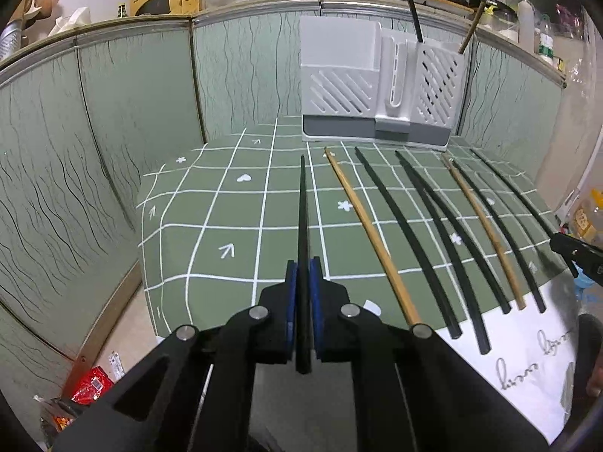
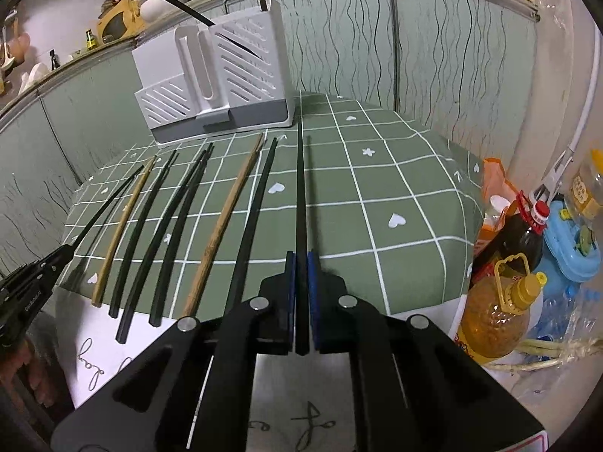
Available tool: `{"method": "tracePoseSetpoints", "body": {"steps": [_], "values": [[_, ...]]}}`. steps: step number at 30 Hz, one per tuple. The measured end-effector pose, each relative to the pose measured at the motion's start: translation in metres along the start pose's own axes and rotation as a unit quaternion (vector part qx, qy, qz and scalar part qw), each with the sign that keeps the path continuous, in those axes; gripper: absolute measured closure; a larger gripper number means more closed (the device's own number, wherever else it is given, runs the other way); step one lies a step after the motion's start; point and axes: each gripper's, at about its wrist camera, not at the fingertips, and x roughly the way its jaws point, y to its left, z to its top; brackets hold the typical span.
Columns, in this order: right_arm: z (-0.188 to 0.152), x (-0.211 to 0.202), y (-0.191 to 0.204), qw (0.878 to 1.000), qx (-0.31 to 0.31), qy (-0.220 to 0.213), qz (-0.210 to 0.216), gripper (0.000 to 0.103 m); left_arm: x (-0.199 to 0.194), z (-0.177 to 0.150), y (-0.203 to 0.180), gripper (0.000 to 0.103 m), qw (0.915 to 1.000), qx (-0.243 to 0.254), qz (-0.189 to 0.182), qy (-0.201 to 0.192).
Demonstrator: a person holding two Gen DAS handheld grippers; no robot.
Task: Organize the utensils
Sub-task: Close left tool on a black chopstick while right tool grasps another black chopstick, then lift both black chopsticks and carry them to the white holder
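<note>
My left gripper (image 1: 302, 263) is shut on a black chopstick (image 1: 302, 207) that points forward over the green checked tablecloth (image 1: 226, 207). My right gripper (image 2: 300, 258) is shut on another black chopstick (image 2: 300, 188), held above the cloth. Several black and wooden chopsticks (image 1: 433, 233) lie side by side on the cloth; they also show in the right wrist view (image 2: 169, 226). A white and grey utensil holder (image 1: 380, 83) stands at the back, also seen in the right wrist view (image 2: 215, 71), with two chopsticks upright in its right compartment.
Green panelled walls (image 1: 94, 132) close the table on the left and back. A white paper sheet (image 1: 520, 358) lies at the near edge. Oil bottles (image 2: 497, 309) and a blue container (image 2: 573, 248) stand right of the table. Red packets (image 1: 90, 384) lie on the floor.
</note>
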Motion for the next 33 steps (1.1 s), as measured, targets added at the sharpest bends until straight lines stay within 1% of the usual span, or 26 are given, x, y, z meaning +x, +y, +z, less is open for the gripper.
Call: {"method": "tracePoseSetpoints", "body": {"steps": [8, 12, 20, 33], "values": [[0.012, -0.016, -0.003, 1.0, -0.003, -0.013, 0.003, 0.097, -0.021, 0.015, 0.008, 0.095, 0.9998, 0.0, -0.011, -0.018], [0.022, -0.027, -0.004, 1.0, -0.008, -0.025, 0.008, 0.097, -0.031, 0.025, 0.008, 0.095, 0.9995, 0.012, -0.006, -0.03], [0.049, -0.053, -0.005, 0.998, -0.018, -0.057, 0.016, 0.097, -0.047, 0.051, 0.016, 0.095, 0.9986, 0.012, -0.034, -0.039], [0.082, -0.082, -0.003, 0.995, -0.031, -0.095, 0.028, 0.097, -0.07, 0.084, 0.019, 0.095, 0.997, 0.025, -0.057, -0.045]]}}
